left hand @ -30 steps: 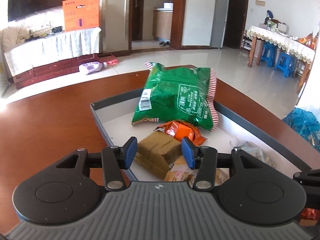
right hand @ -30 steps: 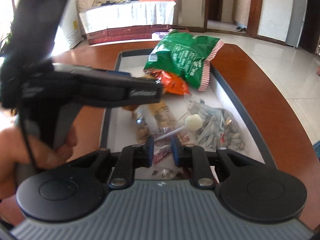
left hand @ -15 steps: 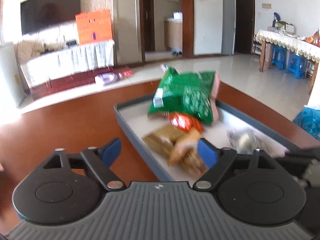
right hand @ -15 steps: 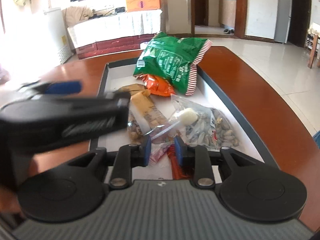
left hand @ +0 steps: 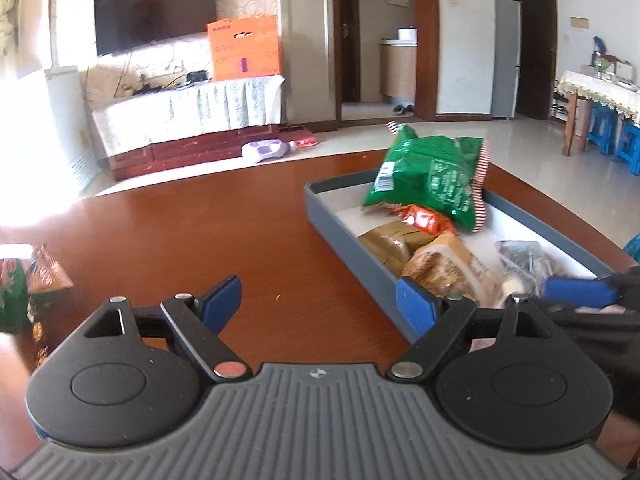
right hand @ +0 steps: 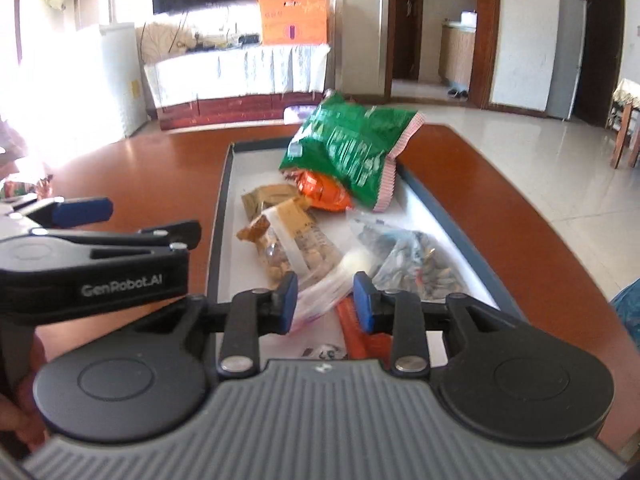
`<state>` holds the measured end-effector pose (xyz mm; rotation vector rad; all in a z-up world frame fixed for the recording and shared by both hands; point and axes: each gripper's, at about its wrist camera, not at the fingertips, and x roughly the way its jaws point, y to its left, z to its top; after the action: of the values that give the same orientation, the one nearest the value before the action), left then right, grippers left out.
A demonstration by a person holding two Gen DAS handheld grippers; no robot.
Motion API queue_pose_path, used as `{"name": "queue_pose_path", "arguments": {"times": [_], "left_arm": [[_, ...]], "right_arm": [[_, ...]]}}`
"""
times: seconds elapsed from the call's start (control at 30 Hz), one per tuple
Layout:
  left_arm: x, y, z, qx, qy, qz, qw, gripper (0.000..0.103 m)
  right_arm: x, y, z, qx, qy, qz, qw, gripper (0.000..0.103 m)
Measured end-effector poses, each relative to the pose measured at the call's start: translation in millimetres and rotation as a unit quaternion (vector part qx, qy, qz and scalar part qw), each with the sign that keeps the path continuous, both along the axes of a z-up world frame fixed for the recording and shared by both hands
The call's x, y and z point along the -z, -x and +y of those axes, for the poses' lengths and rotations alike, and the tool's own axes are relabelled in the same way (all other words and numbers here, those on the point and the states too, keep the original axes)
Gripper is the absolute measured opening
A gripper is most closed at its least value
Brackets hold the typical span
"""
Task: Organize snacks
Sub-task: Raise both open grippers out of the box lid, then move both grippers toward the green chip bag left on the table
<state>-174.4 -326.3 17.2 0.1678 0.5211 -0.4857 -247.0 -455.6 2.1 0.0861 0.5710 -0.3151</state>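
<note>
Likely a living room — wall television (left hand: 154, 8)

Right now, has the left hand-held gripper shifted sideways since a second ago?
Yes. In its own view the left hand-held gripper now hangs open over bare table, left of the grey tray it was over before.

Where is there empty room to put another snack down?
The tray has a bare white strip at its far left corner, beside the green bag, above the brown packet. The red-brown table left of the tray is bare up to the snack packets at the left edge. The tray's middle and near end are crowded.
</note>
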Motion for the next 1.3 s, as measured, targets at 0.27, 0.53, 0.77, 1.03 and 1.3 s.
{"name": "queue_pose_path", "arguments": {"times": [0.27,0.53,0.77,1.03,1.3], "left_arm": [[3,10,16,-0.005,-0.011,0.009,0.9999,0.088],[-2,31,33,-0.012,-0.005,0.012,0.9998,0.088],[-7,40,56,-0.032,0.0,0.02,0.9993,0.088],[-15,61,80,-0.037,-0.002,0.016,0.9992,0.088],[-26,85,119,-0.044,-0.015,0.011,0.9988,0.092]], "right_arm": [[-16,29,3,0.016,-0.025,-0.061,0.998,0.048],[-24,39,22,-0.009,-0.038,-0.085,0.996,0.075],[-28,45,46,-0.029,-0.024,-0.096,0.995,0.076],[-29,48,64,-0.012,-0.031,-0.086,0.996,0.077],[-34,62,103,-0.054,0.002,-0.096,0.994,0.079]]}}
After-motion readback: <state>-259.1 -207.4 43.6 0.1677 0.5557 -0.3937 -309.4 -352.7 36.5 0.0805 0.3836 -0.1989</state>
